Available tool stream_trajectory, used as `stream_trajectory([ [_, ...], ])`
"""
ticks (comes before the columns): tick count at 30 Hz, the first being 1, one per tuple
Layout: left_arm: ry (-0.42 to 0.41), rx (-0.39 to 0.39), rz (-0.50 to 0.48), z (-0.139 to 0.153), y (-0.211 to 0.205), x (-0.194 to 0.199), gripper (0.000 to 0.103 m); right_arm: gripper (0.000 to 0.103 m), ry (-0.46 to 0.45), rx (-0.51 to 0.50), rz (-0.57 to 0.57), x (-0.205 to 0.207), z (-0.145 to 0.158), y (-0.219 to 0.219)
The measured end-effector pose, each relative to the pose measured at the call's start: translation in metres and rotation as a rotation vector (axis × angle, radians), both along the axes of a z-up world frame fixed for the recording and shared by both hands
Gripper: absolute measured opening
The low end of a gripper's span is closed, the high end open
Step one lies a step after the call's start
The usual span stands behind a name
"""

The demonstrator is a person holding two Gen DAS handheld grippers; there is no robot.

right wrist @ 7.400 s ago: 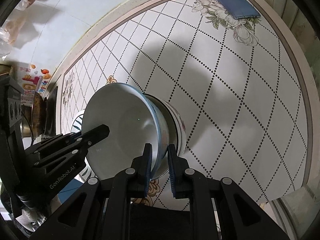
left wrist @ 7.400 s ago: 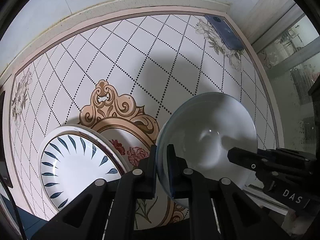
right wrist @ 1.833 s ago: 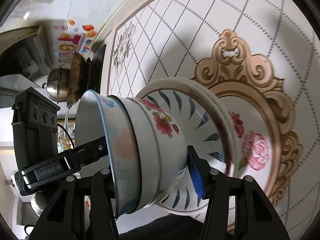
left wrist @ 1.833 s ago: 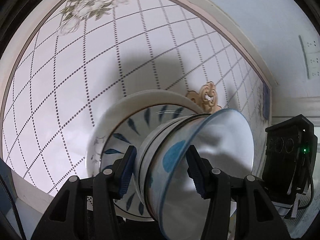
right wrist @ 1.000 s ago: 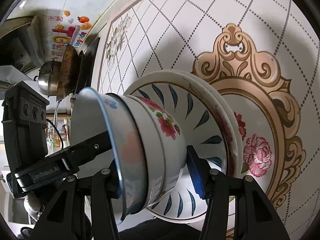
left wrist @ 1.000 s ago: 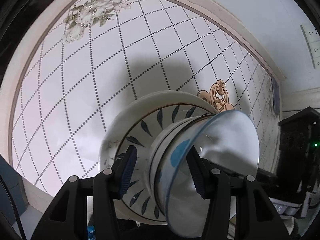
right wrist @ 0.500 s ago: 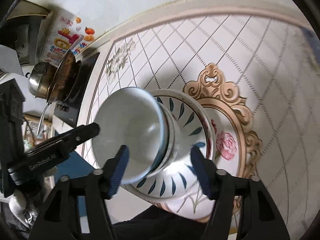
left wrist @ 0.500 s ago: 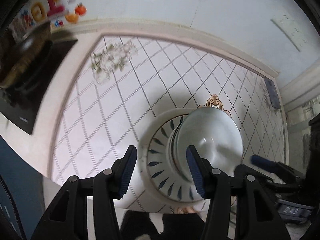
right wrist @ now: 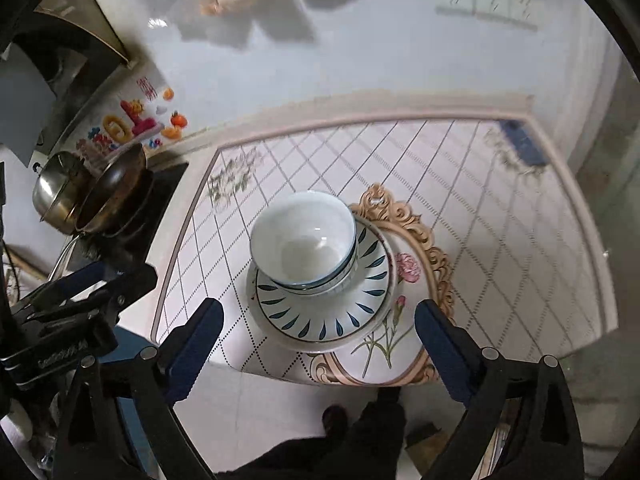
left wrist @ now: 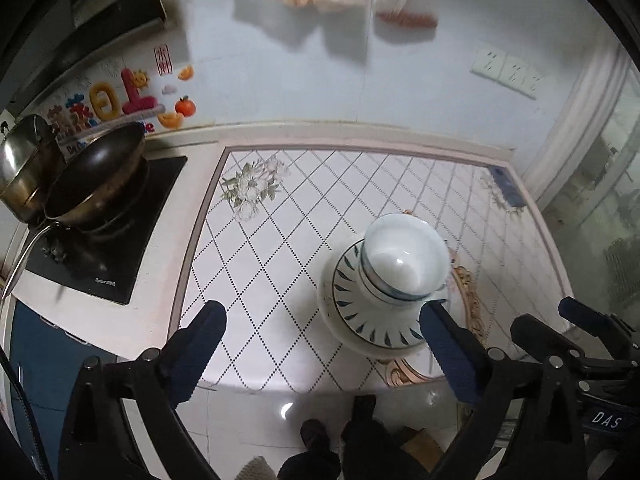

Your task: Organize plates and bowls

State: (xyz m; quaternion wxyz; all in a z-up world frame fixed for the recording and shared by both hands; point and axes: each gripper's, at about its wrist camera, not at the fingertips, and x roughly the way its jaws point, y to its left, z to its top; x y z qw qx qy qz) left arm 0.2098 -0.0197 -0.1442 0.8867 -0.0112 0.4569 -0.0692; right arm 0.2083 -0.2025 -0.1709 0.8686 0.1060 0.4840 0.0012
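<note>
A stack of white bowls (left wrist: 404,258) (right wrist: 304,242) stands on stacked plates with blue leaf marks (left wrist: 360,320) (right wrist: 320,320) near the front edge of the patterned counter. My left gripper (left wrist: 322,340) is open and empty, high above and in front of the stack. My right gripper (right wrist: 318,336) is open and empty too, pulled back above the counter's front edge. The right gripper (left wrist: 580,344) shows at the lower right of the left wrist view, and the left gripper (right wrist: 80,296) at the left of the right wrist view.
A stove top (left wrist: 104,236) with a dark wok (left wrist: 92,184) and a steel pot (left wrist: 20,164) lies left of the counter. A blue phone (left wrist: 508,186) (right wrist: 522,142) lies at the far right corner. A tiled wall stands behind. The floor and the person's feet (left wrist: 320,440) are below.
Both grippers have opened wider and drawn back and up from the bowl stack, which now stands alone on the plates. Earlier each gripper held a bowl rim.
</note>
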Motion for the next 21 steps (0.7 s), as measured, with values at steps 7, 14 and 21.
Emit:
stream_trajectory([
  [7,-0.083,-0.027,0.005,0.028,0.011,-0.044,0.103,0.101,-0.093,-0.061,-0.034,-0.06,0.049,0.023],
  [14,-0.152,-0.021,0.006,0.05,0.015,-0.087,0.103,0.102,-0.165,-0.1,-0.054,-0.11,0.081,0.033],
  [21,-0.177,0.022,0.036,0.062,0.014,-0.134,0.103,0.103,-0.19,-0.091,-0.049,-0.152,0.097,0.027],
])
